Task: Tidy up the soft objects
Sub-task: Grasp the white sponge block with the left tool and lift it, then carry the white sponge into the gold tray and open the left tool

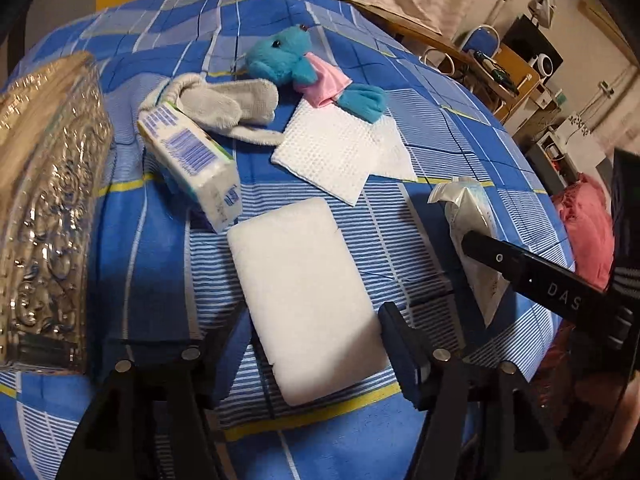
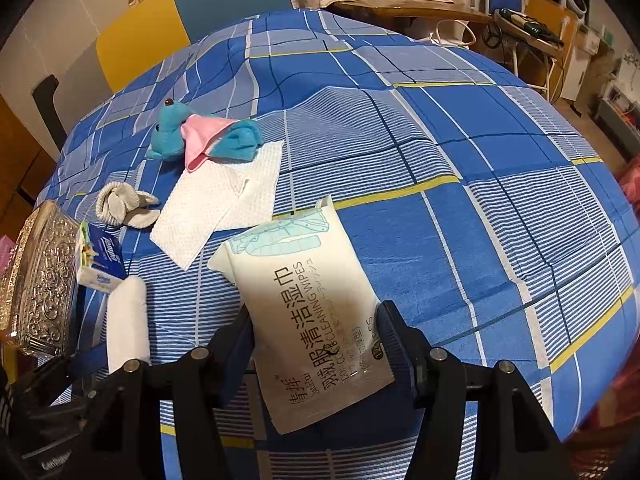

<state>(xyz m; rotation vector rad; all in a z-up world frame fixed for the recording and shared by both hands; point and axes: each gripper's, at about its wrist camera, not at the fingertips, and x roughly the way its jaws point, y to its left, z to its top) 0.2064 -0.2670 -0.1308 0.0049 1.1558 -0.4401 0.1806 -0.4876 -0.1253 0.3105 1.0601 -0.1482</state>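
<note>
1. Fingers first: the left gripper (image 1: 306, 354) points steeply down at the bed with its jaws spread wide on either side of the near end of a white foam block (image 1: 304, 300). The pads aren't pressing on it, there's bedsheet showing on both sides, so it's holding nothing.
2. The right gripper (image 2: 316, 338) also tilts steeply down, and its jaws sit against both long edges of a pack of cleaning wipes (image 2: 308, 304), so that one's gripped. The pack is a flat, glossy cream pouch with printed lettering and a teal coat drawing, and its far end sticks out past the fingertips over the sheet.
3. Everything lies on a blue checked bedsheet (image 1: 420, 128) with white stripes and thin yellow lines, a bit rumpled.
4. The foam block is a matte, rounded rectangle lying flat.
5. Off to the left is a shiny embossed metallic box (image 1: 48, 208), all swirly relief.
6. Beside it, a small tissue pack (image 1: 192, 160) in crinkly plastic with a barcode leans tilted, one corner just by the foam block.
7. Further back, a rolled grey terry sock (image 1: 224, 102) sits behind the tissue pack.
8. Next to that, two sheets of dimpled white paper towel (image 1: 332, 152) overlap flat.
9. Farthest, a fuzzy turquoise plush toy (image 1: 288, 60) with a satiny pink cloth rests on the towel's far edge.
</note>
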